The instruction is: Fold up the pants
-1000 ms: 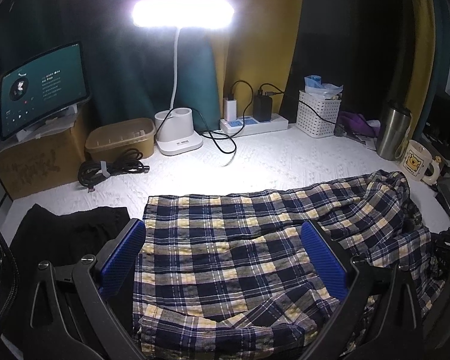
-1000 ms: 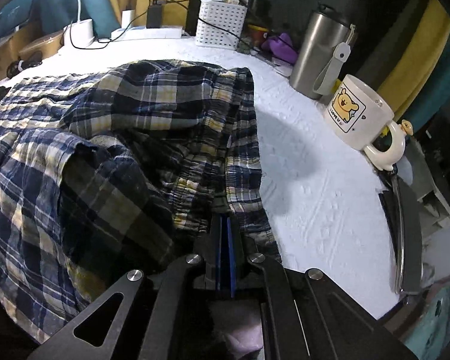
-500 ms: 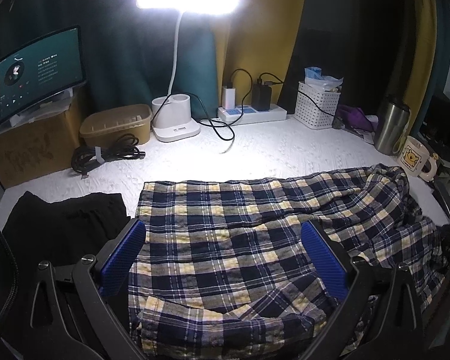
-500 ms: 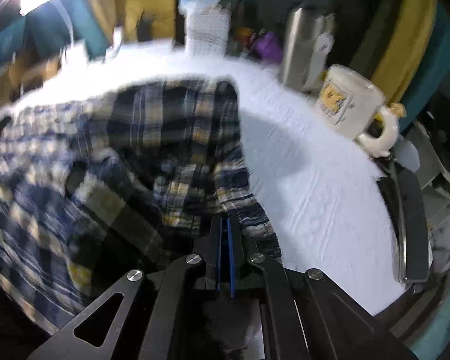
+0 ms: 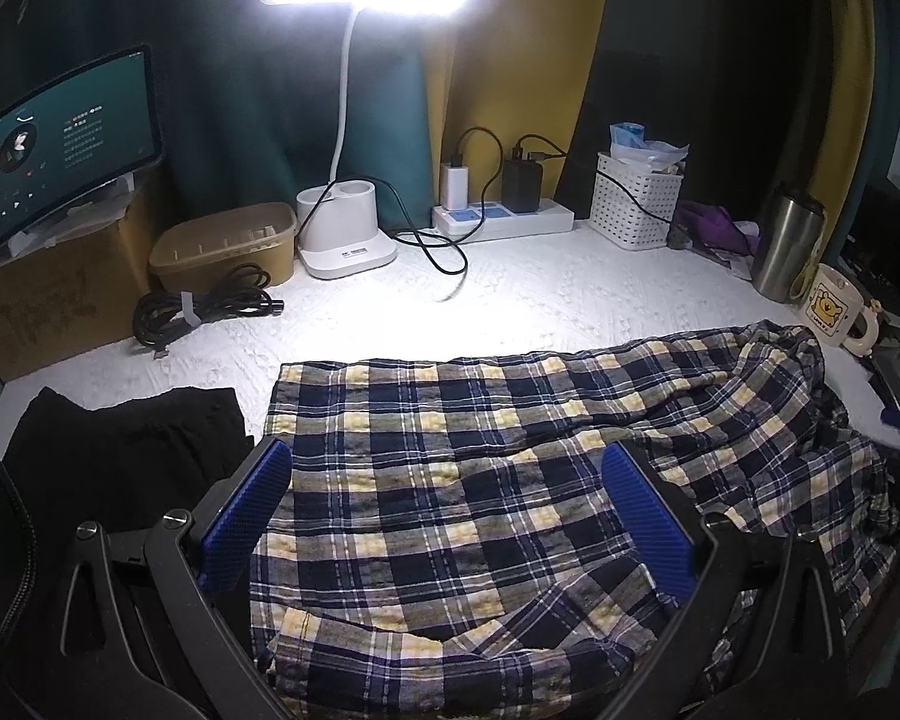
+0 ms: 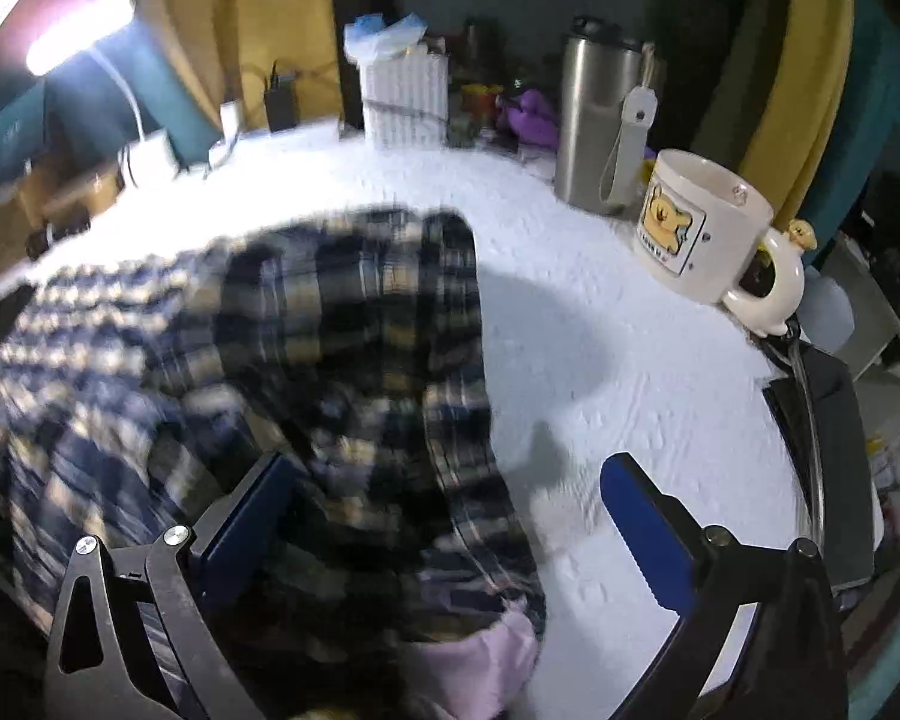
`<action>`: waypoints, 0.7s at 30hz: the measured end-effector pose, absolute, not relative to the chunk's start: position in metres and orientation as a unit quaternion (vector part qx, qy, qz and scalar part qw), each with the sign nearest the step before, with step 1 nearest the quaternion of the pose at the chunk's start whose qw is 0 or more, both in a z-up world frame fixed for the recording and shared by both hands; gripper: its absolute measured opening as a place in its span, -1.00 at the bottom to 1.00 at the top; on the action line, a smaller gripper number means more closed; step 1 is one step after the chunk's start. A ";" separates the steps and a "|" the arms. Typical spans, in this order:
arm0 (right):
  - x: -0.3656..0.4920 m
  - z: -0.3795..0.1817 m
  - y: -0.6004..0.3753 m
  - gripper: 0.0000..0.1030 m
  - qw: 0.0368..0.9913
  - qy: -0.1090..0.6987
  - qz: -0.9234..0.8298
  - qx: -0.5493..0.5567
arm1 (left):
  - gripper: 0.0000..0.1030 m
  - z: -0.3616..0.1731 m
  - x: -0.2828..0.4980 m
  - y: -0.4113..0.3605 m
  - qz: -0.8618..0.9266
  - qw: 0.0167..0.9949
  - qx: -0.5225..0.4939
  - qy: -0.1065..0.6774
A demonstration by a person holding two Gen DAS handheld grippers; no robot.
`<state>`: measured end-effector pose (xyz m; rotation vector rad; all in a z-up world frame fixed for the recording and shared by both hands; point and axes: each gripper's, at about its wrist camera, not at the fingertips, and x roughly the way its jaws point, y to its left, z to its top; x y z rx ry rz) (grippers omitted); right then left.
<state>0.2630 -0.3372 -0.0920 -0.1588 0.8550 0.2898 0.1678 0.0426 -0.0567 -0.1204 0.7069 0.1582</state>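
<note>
Left gripper point(image 5: 447, 516) angled down over the plaid pants point(image 5: 510, 480), jaws spread wide, blue pads either side of the cloth, nothing pinched between them. Pants lie flat across the white table cover point(image 5: 510, 306), one edge folded over near the bottom of the left view; bunched end toward the mug point(image 5: 834, 309) side.

Right gripper point(image 6: 450, 528) tilted steeply down at that bunched end, jaws opening and already wide apart. Pants' edge point(image 6: 450, 420) sits in the gap, not pressed by either pad; right pad point(image 6: 642, 534) is over bare table cover. Right view is motion-blurred on the cloth.

Black garment point(image 5: 120, 456) lies just left of the pants. Steel tumbler point(image 6: 597, 120) and mug stand well clear.
</note>
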 end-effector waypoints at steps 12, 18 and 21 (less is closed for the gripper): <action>0.269 -0.120 -0.320 0.02 0.853 0.466 0.232 -0.035 | 0.98 -0.056 0.170 0.035 0.084 0.931 -0.033 0.353; 0.269 -0.123 -0.318 -0.47 0.859 0.460 0.222 -0.041 | 0.98 -0.053 0.167 0.033 0.086 0.932 -0.025 0.352; 0.258 -0.116 -0.322 -0.64 0.869 0.445 0.209 -0.060 | 0.98 -0.049 0.162 0.032 0.089 0.933 -0.021 0.348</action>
